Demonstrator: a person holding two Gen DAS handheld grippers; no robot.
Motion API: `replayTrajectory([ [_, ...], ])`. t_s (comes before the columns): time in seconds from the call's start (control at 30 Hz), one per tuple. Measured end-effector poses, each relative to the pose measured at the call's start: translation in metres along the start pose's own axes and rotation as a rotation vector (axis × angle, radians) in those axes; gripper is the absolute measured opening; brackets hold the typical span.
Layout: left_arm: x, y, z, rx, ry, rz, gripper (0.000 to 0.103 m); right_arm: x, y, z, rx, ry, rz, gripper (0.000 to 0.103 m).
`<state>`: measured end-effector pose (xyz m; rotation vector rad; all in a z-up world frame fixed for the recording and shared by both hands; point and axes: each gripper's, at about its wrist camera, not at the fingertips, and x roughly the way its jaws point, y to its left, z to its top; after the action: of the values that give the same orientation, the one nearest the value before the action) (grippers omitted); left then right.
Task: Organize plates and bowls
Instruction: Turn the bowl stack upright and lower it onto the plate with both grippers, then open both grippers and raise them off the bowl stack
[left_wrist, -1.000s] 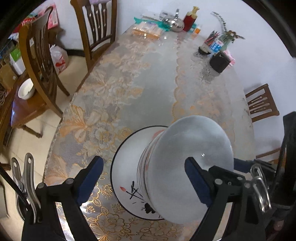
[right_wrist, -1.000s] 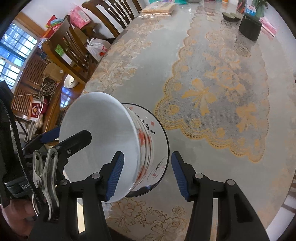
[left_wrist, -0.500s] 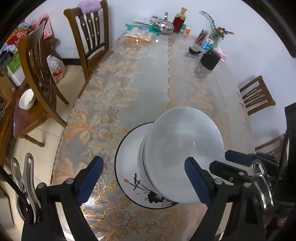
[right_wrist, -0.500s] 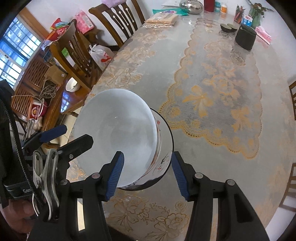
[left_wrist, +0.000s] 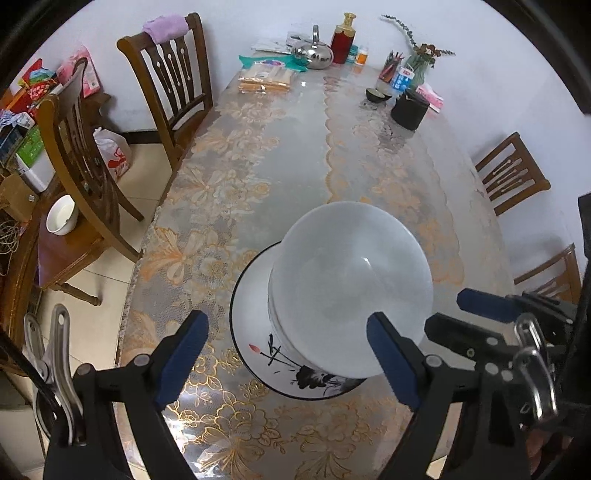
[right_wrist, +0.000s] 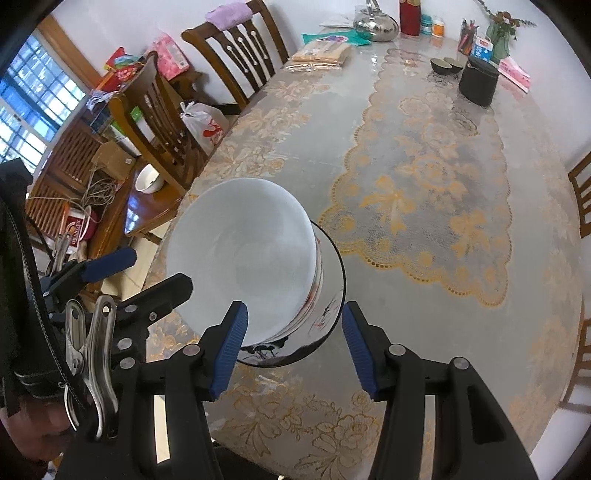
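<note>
Bowls of glossy white ceramic (left_wrist: 351, 291) sit nested in a short stack on a round white plate with a thin dark rim and an ink-style painting with a red bud (left_wrist: 258, 354), near the close edge of the long table under a lace-patterned gold and grey cloth with a clear shiny cover (left_wrist: 280, 155). Above the stack the left gripper (left_wrist: 286, 354) hangs spread wide, its blue ribbed pads clear of the crockery and gripping nothing: one pad shows over the tablecloth to the plate's left, the other overlaps the top bowl's near rim in the picture, and whether it touches cannot be told. In the right wrist view the right gripper (right_wrist: 293, 347) is about half spread and empty too, one pad in front of the bowl rim and the other just off the plate's edge, apart from both. How many bowls make up the stack is hard to count; only thin rim lines and red and black marks show on its side. The plate's painting is partly hidden by the bowls. At the far end stand a rounded steel kettle (left_wrist: 314, 53), a red bottle (left_wrist: 343, 38) and a black cylindrical pot (left_wrist: 410, 110); brown wooden slat-back chairs (left_wrist: 173, 85) line the sides.
</note>
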<state>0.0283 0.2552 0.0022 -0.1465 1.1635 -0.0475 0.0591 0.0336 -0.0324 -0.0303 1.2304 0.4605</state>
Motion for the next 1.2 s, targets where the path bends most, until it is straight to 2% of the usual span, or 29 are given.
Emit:
replayTrajectory([
  [0.43,-0.031,-0.034,-0.007,-0.067,-0.049,0.092,0.089,-0.029,-0.01,-0.008,-0.131,-0.029,0.098,0.055],
  [0.53,-0.038,-0.043,-0.013,-0.06,-0.064,0.127,0.089,-0.035,-0.014,-0.011,-0.161,-0.038,0.121,0.055],
  [0.6,-0.042,-0.048,-0.018,-0.049,-0.079,0.185,0.089,-0.037,-0.015,-0.015,-0.186,-0.049,0.122,0.056],
  [0.7,-0.047,-0.049,-0.026,-0.05,-0.08,0.209,0.089,-0.041,-0.016,-0.019,-0.19,-0.054,0.13,0.057],
  [0.93,-0.049,-0.045,-0.035,-0.076,-0.095,0.192,0.091,-0.052,-0.01,-0.026,-0.235,-0.083,0.135,0.06],
  [1.07,-0.048,-0.041,-0.036,-0.083,-0.083,0.215,0.099,-0.054,-0.006,-0.03,-0.243,-0.082,0.107,0.061],
  [1.13,-0.05,-0.035,-0.037,-0.098,-0.103,0.227,0.099,-0.054,-0.003,-0.032,-0.245,-0.074,0.112,0.061],
  [1.2,-0.047,-0.026,-0.038,-0.117,-0.09,0.233,0.099,-0.053,0.003,-0.035,-0.273,-0.068,0.091,0.062],
])
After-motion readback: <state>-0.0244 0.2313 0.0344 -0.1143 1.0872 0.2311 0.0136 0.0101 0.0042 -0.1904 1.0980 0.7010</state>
